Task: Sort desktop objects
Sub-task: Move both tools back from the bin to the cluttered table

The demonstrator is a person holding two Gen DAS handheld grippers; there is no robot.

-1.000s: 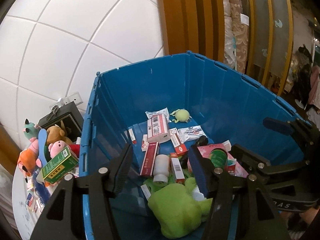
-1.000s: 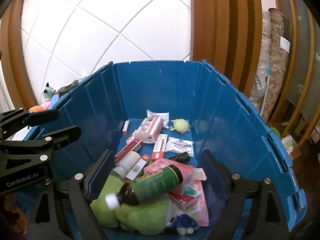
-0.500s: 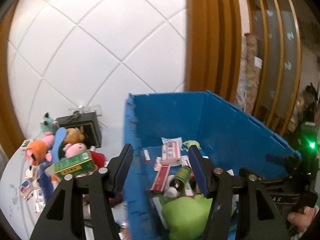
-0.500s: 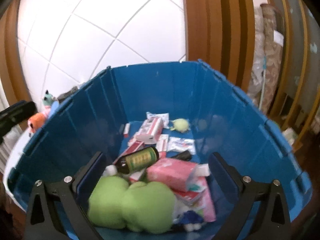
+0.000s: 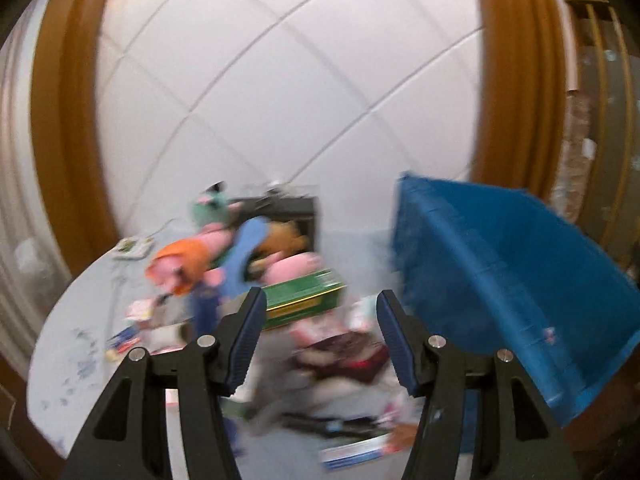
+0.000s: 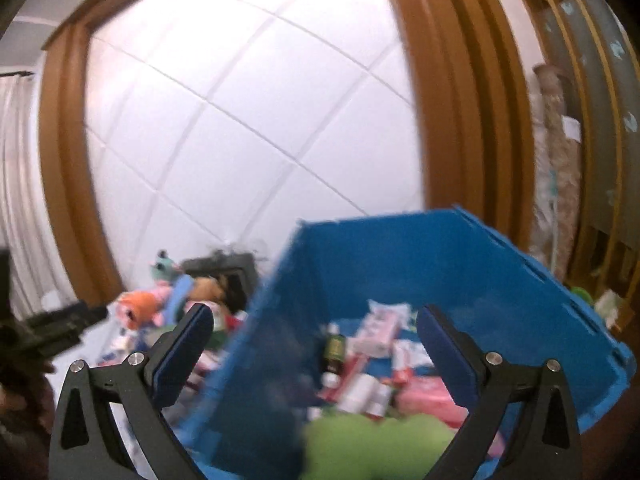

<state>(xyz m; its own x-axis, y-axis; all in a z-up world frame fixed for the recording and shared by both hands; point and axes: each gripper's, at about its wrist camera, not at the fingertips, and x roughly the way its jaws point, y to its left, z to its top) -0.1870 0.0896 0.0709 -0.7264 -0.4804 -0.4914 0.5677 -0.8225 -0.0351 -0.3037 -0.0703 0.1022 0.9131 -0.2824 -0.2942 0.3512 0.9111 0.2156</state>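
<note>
Blur is smearing most of both views, so labels and small packets are staying unreadable. Seen from the left wrist, the left gripper [image 5: 321,312] is standing partly spread with nothing between its blue pads; past it, from about 10 to 12 o'clock, a pile of plush toys [image 5: 200,256] is lying on the pale table [image 5: 80,344], with a green box [image 5: 304,300] just beyond the fingertips and a dark red-and-black heap [image 5: 340,352] below it that is too smeared to name. A black box [image 5: 288,216] is sitting behind the toys, half hidden by them. The blue bin [image 5: 500,272] is filling 3 o'clock, its inside hidden from this side and its lower corner cut off by the right finger. From the right wrist, the right gripper [image 6: 314,324] is gaping wide, its jaws having just been opening, and is holding nothing. It is looking into the bin, whose near wall is blurring across the middle; inside, a brown bottle with a green label [image 6: 334,354] is standing among red-and-white cartons [image 6: 380,332], a pink pack [image 6: 428,400] and a green plush [image 6: 372,444] at 6 o'clock, the plush partly cut off by the frame.
</note>
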